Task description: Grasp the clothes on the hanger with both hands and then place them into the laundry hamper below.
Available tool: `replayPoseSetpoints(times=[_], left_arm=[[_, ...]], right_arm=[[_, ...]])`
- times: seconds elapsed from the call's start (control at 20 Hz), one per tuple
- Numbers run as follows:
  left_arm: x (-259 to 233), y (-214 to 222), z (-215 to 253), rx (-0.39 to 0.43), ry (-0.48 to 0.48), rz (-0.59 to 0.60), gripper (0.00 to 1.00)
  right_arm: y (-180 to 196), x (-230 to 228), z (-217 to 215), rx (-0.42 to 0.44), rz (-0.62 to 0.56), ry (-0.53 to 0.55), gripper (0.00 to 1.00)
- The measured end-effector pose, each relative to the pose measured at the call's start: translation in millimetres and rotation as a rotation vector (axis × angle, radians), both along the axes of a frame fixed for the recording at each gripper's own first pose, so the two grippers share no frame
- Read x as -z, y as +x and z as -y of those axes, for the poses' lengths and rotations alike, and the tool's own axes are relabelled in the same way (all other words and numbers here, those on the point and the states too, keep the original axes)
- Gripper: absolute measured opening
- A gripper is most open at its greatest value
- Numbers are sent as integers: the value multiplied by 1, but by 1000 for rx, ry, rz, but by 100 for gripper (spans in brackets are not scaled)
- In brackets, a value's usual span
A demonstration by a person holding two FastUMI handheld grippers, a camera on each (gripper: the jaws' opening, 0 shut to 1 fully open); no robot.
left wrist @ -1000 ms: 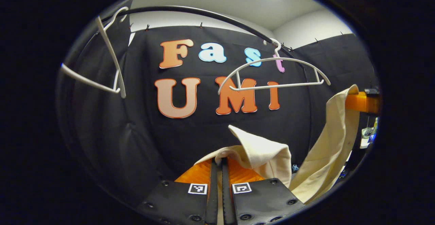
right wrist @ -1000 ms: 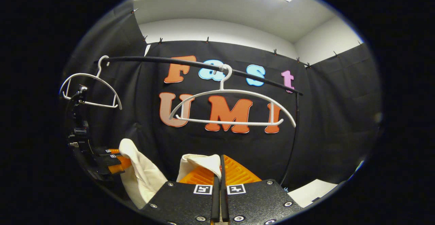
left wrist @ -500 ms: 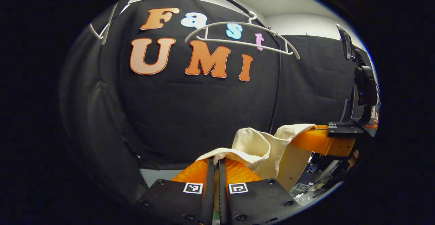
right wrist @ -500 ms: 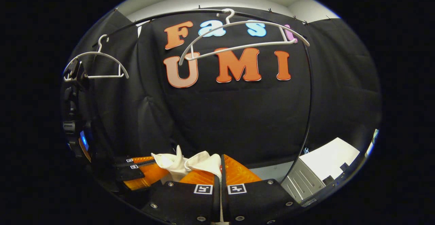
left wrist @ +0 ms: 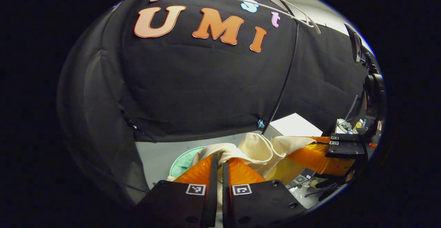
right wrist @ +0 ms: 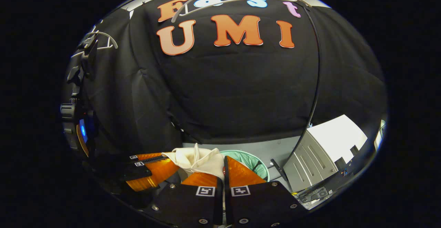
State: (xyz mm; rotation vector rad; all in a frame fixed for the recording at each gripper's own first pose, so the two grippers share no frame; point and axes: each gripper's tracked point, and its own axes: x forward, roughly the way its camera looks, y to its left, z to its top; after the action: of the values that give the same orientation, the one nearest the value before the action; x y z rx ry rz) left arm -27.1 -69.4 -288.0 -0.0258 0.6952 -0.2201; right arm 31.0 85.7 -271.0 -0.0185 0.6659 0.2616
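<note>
Cream cloth [left wrist: 256, 148] is pinched at its edge between the closed fingers of the left gripper [left wrist: 219, 159] in the left gripper view, and it sags from there across to the right gripper [left wrist: 320, 152], whose fingers also clamp on it. Gripped at two points, the garment stays spread and off the floor, which should let it drop cleanly. It hangs low, just above the green laundry hamper [left wrist: 182, 161] showing behind the left fingers. The empty white hanger [left wrist: 275, 6] sits on the rail high above. The left gripper tips forward and downward toward the floor.

In the right gripper view, the right gripper [right wrist: 223, 164] is closed on a bunched fold of the cloth [right wrist: 198, 159], with the left gripper [right wrist: 151, 169] just beside it, level and close. The hamper's rim [right wrist: 256, 162] lies right beyond the fingers. The right gripper also pitches down, aimed at the hamper.
</note>
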Motion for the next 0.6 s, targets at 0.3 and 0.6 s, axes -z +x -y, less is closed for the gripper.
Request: replayPoseSetpoints(times=[0.3,0.6], left_arm=[[26,-8,-17,-53,8,-99,18],[59,-39,-33,-113,12,-235,45]], right_arm=[[-16,48,16,50,-127,-42,11],[-33,69,23,67,-197,-35,46]])
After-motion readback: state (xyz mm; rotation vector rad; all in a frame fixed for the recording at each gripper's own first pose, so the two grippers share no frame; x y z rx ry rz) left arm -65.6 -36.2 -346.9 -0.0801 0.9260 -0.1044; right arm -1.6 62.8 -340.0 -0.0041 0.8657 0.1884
